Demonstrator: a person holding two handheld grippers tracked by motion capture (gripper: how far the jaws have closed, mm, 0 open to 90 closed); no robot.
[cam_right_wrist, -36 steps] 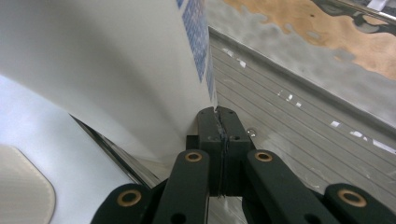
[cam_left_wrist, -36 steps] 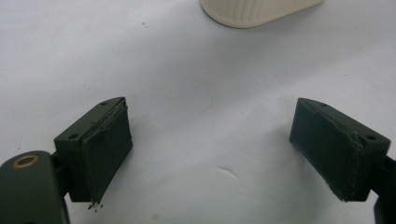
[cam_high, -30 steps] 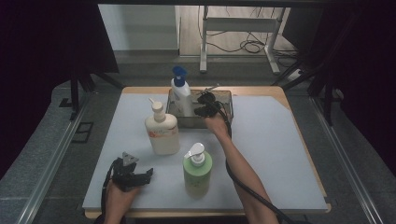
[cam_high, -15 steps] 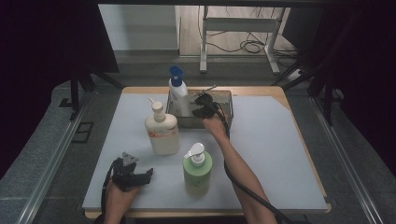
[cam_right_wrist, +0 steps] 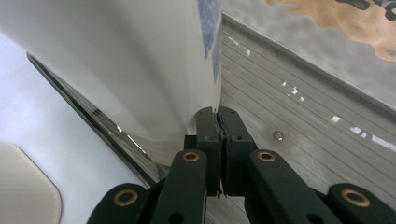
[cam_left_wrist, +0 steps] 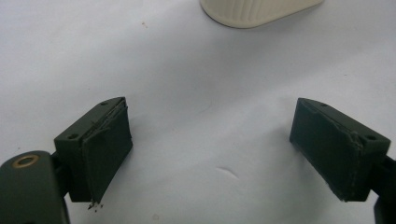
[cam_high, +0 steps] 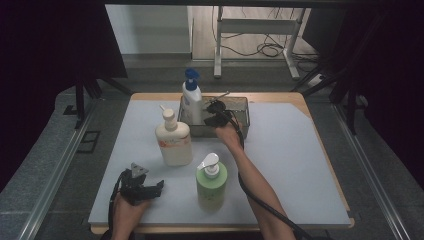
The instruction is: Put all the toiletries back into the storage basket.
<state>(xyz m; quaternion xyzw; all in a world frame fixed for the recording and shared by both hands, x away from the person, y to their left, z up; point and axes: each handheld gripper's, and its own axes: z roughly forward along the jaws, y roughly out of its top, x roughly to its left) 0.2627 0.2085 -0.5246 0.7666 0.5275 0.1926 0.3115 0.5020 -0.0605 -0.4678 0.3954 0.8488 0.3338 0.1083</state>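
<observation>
**Right claw clenched beside the blue-pump bottle in the tray**

At the far middle of the table (cam_high: 300, 165), my right gripper (cam_high: 216, 114) sits over the metal tray (cam_high: 239, 102), its jaws pressed flat together with nothing between them. From the right gripper view, the closed tips (cam_right_wrist: 218, 122) stand right against the wall of the white bottle with the blue pump (cam_high: 191, 102), which is upright at the tray's left end. The tray floor to the right of the tips lies bare, so I have room there; to the left the bottle and the tray's near rim (cam_right_wrist: 93, 116) crowd in.

My left gripper (cam_high: 141, 189) rests near the table's front left edge, jaws released and wide apart, with bare table surface between them (cam_left_wrist: 210, 140). The cream pump bottle (cam_high: 173, 141) stands just beyond it, and the green pump bottle (cam_high: 211, 181) stands to its right, near my right forearm. The right half of the table is open.

Hard to make out: the cream bottle's base is cut off at the top of the left gripper view (cam_left_wrist: 257, 9). The white bottle carries blue print (cam_right_wrist: 211, 32), too close and sheared to read. The cream bottle shows an orange label patch, unreadable from the high view.
</observation>
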